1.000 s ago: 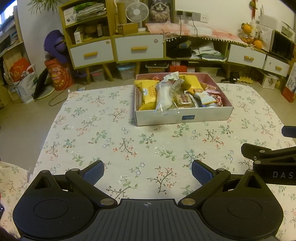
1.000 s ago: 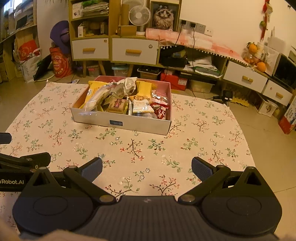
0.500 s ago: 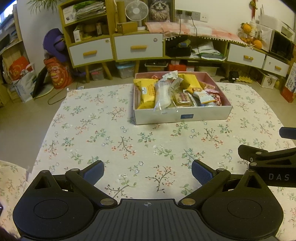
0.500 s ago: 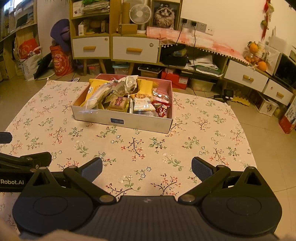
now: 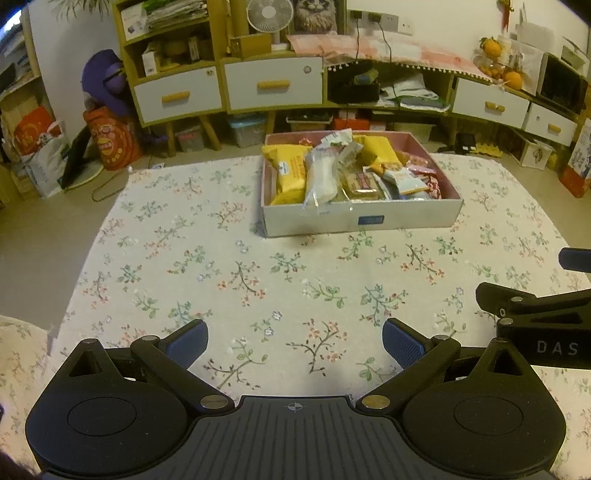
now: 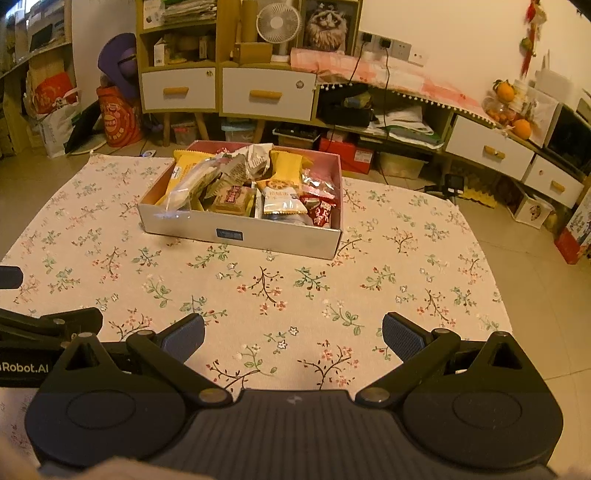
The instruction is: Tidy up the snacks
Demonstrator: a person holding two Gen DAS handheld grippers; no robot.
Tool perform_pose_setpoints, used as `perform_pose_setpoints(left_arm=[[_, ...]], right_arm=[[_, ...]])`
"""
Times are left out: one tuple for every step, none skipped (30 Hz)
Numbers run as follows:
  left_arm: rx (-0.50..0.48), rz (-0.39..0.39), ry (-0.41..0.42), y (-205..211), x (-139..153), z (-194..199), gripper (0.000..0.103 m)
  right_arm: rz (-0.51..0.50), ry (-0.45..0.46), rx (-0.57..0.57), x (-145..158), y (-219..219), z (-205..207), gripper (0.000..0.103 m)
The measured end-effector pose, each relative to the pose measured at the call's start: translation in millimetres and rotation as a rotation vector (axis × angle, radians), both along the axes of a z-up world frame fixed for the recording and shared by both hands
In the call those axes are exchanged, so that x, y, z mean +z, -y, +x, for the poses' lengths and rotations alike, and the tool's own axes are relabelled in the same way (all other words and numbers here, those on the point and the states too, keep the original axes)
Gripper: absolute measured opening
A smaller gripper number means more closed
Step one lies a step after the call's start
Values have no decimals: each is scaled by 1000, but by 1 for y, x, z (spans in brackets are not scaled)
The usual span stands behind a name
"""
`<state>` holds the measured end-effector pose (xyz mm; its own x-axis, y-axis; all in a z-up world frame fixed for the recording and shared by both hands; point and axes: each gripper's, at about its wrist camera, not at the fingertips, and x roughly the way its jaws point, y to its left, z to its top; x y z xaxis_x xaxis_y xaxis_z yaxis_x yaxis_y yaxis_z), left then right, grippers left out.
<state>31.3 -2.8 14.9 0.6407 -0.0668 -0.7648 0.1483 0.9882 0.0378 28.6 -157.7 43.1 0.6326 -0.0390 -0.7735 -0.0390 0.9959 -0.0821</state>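
A shallow white box (image 5: 406, 220) (image 6: 280, 236) with a pink inside sits at the far middle of the floral tablecloth. It is packed with snack packets: yellow bags (image 5: 288, 173) (image 6: 286, 168), a clear long packet (image 5: 323, 177), a cookie packet (image 6: 282, 197) and red wrappers (image 6: 321, 210). My left gripper (image 5: 295, 341) is open over bare cloth at the near edge, well short of the box. My right gripper (image 6: 293, 338) is open too, beside it at the same distance. Neither holds anything.
The floral tablecloth (image 5: 221, 266) covers the table between grippers and box. Behind stand wooden cabinets with white drawers (image 5: 273, 85), a small fan (image 6: 275, 22), bags on the floor at left (image 5: 110, 136) and oranges at right (image 6: 521, 127). The table's right edge drops to tiled floor (image 6: 535, 280).
Both grippers have drawn back slightly, so the box looks a little farther and higher in both views. Both stay open and empty.
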Motion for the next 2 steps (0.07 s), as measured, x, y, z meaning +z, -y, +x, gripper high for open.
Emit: perform_pose_setpoints(left_arm=[[-4,-3,-5,0,-2,0,101],[-11,-6,-12,0,-5,1,101]], right_arm=[[-1,-3,-1,-2,0,0,103],[-2,-5,-5,-4,0,1,103]])
